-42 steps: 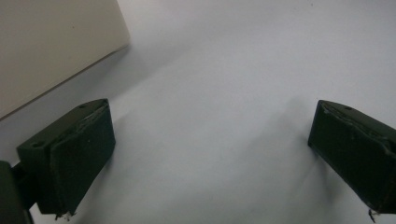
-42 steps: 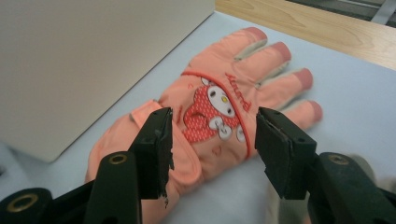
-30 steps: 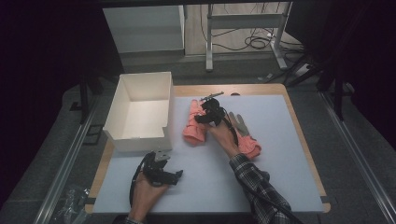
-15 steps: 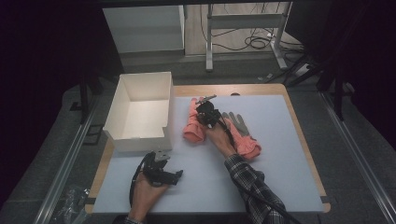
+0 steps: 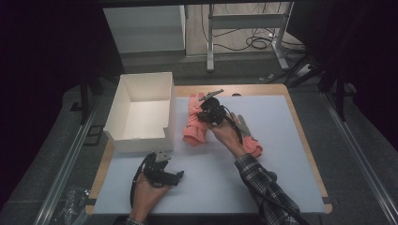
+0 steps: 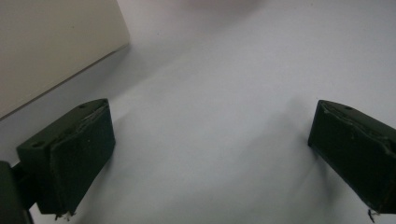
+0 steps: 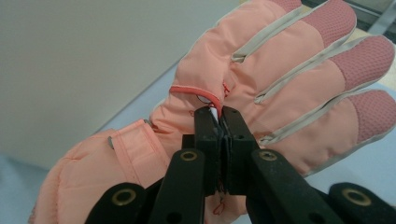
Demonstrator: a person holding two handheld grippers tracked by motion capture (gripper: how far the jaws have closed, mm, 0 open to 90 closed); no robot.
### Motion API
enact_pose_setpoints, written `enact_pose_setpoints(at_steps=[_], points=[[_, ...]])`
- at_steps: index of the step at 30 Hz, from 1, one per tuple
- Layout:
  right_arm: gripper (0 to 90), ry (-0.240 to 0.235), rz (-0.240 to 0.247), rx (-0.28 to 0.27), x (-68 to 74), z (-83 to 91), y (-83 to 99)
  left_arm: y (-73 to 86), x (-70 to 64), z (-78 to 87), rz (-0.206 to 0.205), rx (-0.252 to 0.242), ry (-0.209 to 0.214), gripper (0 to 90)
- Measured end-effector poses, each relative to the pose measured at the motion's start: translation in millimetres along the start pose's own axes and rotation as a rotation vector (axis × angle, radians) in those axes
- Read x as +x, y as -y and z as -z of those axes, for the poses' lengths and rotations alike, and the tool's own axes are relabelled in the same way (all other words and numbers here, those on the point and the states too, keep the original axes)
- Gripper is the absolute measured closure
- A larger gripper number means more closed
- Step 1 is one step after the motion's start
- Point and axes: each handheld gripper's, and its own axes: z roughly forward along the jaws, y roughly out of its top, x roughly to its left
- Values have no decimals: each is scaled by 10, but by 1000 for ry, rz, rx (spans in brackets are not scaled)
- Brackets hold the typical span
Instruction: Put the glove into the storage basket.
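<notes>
While left tool (image 5: 174, 176) stays parked near table (image 5: 281, 154) front (jaws wide, empty), right tool (image 7: 220, 122) has crept toward white box (image 5: 141, 112), jaws clamped on pink glove (image 7: 261, 88) beside it.

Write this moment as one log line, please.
right gripper: shut on pink padded glove | left gripper: open, idle on table | white cardboard box: empty

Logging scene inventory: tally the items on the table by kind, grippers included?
Pink gloves: 2, one pinched by the right gripper, the other under that forearm
White box: 1
Grippers: 2, counting the left gripper
Total: 5
</notes>
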Motion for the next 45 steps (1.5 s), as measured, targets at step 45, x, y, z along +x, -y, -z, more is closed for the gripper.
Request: enact_pose_setpoints(at_steps=[45], points=[[663, -97, 179, 60, -970, 1003, 820, 0, -1, 0, 1, -1, 1, 7]])
